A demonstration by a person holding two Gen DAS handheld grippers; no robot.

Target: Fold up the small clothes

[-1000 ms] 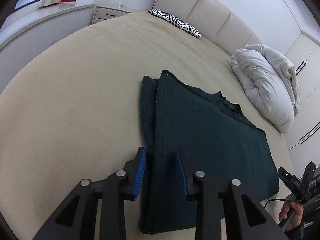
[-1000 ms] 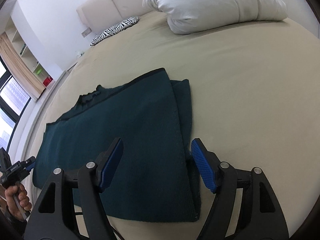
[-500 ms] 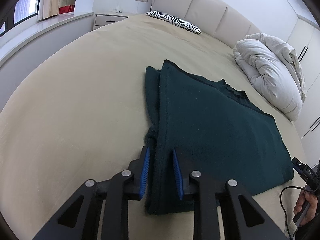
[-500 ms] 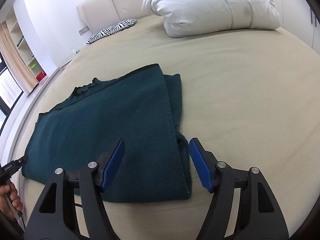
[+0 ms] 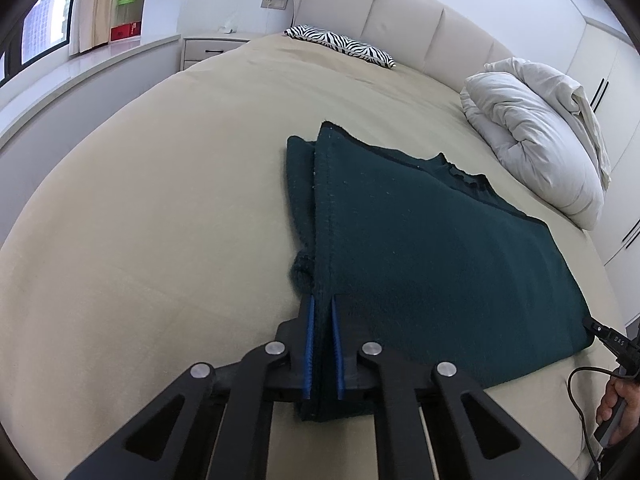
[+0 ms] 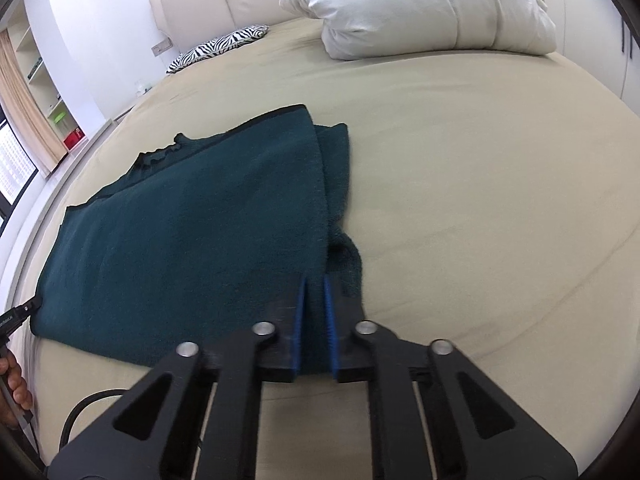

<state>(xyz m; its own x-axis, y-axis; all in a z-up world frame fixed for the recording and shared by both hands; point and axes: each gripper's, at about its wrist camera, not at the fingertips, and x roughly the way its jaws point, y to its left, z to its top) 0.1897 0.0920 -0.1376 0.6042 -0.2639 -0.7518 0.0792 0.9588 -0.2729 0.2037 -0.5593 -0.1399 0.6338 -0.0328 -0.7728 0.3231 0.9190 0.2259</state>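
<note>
The left claw is clamped on the near left corner of a dark green knitted garment, its blue-padded fingers having just closed onto the folded cloth that runs up between them. The right claw has likewise just closed and pinches the garment's near right corner, cloth bunched between its blue pads. The garment lies flat across the middle of the beige bed, near its foot edge, with a narrow strip folded under along each side and a notched neckline on its far edge. At the frame's right rim in the left wrist view, a person's hand grips the other tool's handle, a black cable looping beside it. Further out, a rolled white duvet sits at the bed's far right side, and a zebra-striped pillow lies against the cream padded headboard.
</note>
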